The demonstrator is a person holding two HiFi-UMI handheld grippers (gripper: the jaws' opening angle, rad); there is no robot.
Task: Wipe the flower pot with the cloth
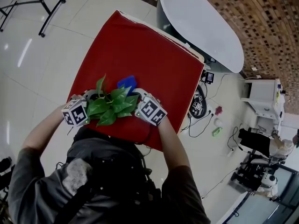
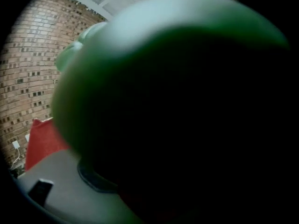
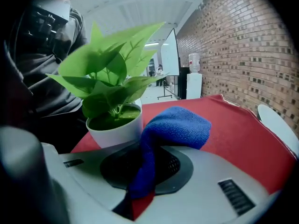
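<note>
A small white flower pot (image 3: 114, 130) with a green leafy plant (image 1: 112, 105) stands on the red table (image 1: 154, 55), close to its near edge. In the head view the leaves hide the pot. My right gripper (image 3: 140, 181) is shut on a blue cloth (image 3: 174, 129), which bunches up just right of the pot and close to its wall. The cloth (image 1: 127, 83) shows beyond the leaves in the head view. My left gripper (image 1: 88, 98) sits at the plant's left side. A green leaf (image 2: 154, 59) covers most of the left gripper view, so its jaws are hidden.
A white oval table (image 1: 201, 22) stands beyond the red table's far right corner. Cables and equipment (image 1: 205, 106) lie on the floor to the right, with a white cabinet (image 1: 264, 97) further right. The person's body is against the table's near edge.
</note>
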